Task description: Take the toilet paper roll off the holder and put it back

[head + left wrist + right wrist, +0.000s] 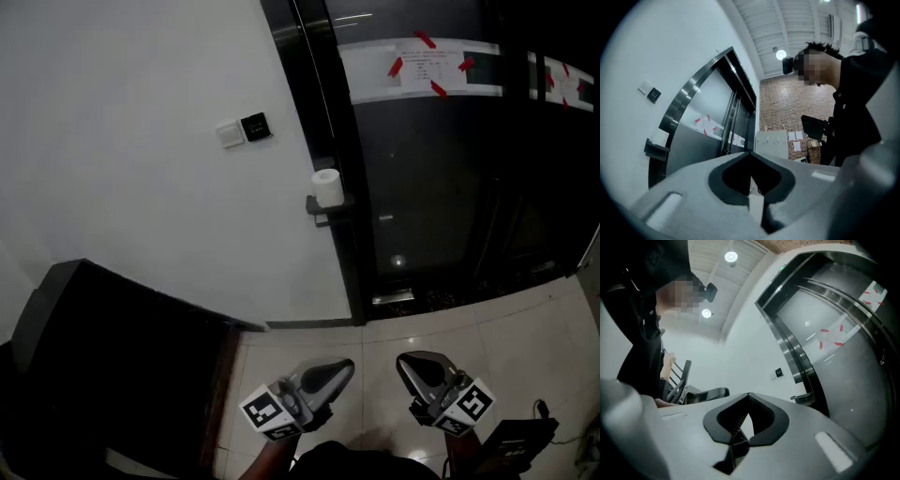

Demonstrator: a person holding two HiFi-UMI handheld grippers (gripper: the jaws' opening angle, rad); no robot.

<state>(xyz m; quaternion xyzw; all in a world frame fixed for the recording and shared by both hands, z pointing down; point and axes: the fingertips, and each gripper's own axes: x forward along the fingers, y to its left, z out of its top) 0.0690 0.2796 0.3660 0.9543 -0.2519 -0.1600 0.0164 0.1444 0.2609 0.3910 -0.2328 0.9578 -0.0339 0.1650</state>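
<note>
A white toilet paper roll [326, 186] stands upright on a black wall holder [327, 210], where the white wall meets the dark door frame. Both grippers hang low over the floor, well short of it. My left gripper [347, 366] is shut with nothing in it, and so is my right gripper [403, 360]. In the left gripper view the roll [659, 137] and holder [656, 150] sit far off to the left of the closed jaw tips [751, 153]. The right gripper view shows the holder [806, 398] beyond its closed tips [749, 393]; the roll is not clear there.
Two wall switches [244, 128] sit up left of the roll. A dark glass door [441, 206] carries a notice [429, 67] taped on with red tape. A large dark cabinet [112, 366] fills the lower left. Pale floor tiles [487, 328] lie ahead.
</note>
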